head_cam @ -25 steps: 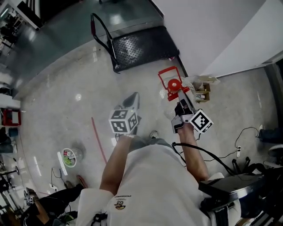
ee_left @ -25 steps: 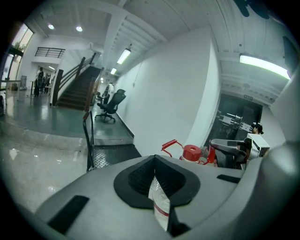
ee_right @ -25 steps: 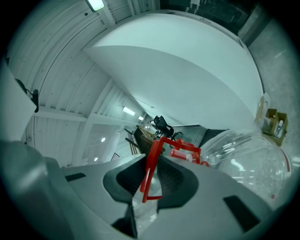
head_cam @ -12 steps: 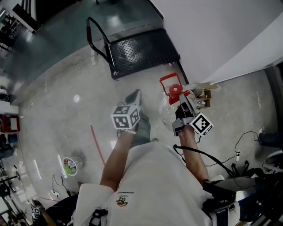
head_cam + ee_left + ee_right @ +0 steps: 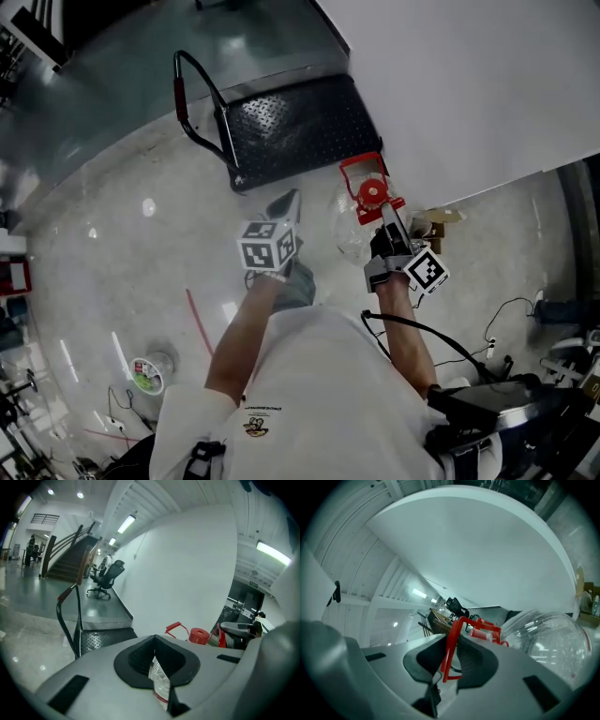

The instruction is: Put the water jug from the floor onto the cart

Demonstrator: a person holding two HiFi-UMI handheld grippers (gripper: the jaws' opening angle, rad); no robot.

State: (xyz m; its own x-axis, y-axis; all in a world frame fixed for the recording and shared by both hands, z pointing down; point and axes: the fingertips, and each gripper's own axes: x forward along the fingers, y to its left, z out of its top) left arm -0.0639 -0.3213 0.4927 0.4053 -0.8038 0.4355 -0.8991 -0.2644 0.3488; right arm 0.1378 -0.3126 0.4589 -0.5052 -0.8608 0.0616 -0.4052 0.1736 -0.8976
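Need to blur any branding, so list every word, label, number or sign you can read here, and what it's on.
Nothing here reads clearly.
Print on the person's white shirt: too small to read.
Green label on the round container on the floor: too small to read.
The cubes on the left hand-held gripper and right hand-held gripper: square markers only, no letters.
On the water jug: no lettering visible.

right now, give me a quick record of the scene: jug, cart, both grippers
water jug: clear, red cap, held up by its red handle, not yet on the cart
cart: black flat deck, nothing on it, just beyond the jug
right gripper: jaws shut on the red handle
left gripper: jaws shut on a crinkled clear scrap with a red band, apart from the jug
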